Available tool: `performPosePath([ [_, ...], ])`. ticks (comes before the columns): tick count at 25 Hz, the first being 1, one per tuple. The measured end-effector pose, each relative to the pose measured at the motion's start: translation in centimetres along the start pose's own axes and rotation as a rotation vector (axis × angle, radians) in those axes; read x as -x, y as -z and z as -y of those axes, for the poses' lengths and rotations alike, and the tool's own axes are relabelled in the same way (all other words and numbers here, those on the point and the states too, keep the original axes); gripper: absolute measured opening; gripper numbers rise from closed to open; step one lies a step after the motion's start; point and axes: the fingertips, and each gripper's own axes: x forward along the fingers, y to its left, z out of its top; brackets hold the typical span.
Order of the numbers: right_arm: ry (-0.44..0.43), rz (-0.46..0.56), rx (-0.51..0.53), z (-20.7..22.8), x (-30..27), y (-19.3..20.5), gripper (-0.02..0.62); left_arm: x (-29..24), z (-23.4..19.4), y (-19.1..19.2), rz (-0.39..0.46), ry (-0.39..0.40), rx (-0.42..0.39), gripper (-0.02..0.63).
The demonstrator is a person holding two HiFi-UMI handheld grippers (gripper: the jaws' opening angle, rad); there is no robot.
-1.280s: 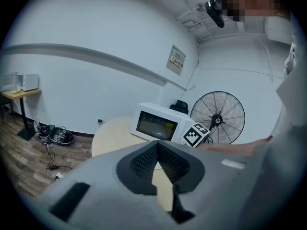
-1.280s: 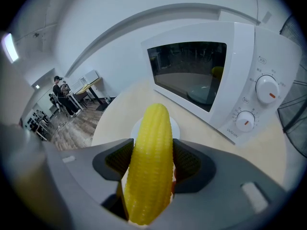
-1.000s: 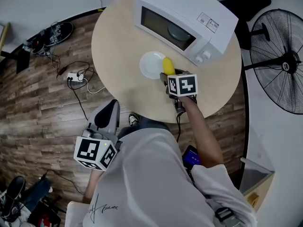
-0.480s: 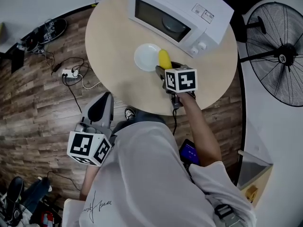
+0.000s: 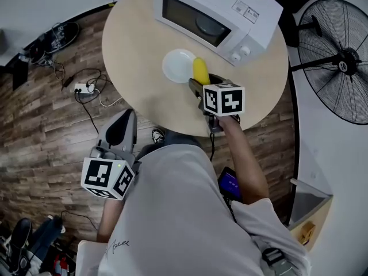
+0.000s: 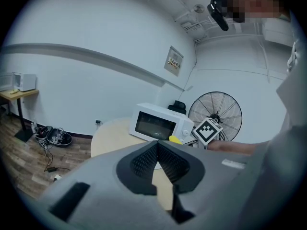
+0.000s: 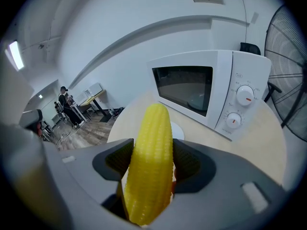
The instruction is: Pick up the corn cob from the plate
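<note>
The yellow corn cob stands clamped between the pads of my right gripper, its tip pointing toward the microwave. In the head view the corn cob hangs just above the right rim of the small white plate, with the right gripper shut on its near end. The plate shows partly behind the cob, with nothing on it. My left gripper hangs off the table over the wooden floor. Its jaws are shut and hold nothing.
A white microwave stands at the back of the round beige table, right behind the plate. A black pedestal fan stands to the right. A power strip and cables lie on the floor at the left.
The right gripper has risen a little with the corn cob in its jaws, lifting it off the plate's right edge. The left gripper has stayed where it was.
</note>
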Motion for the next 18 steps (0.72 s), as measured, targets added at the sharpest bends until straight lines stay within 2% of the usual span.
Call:
performPosePath([
  [18,0.004,0.084,-0.037,-1.8,3.7,0.6,0.267,0.9,-1.4,0.1,0.013,-0.016,0.029,0.0],
])
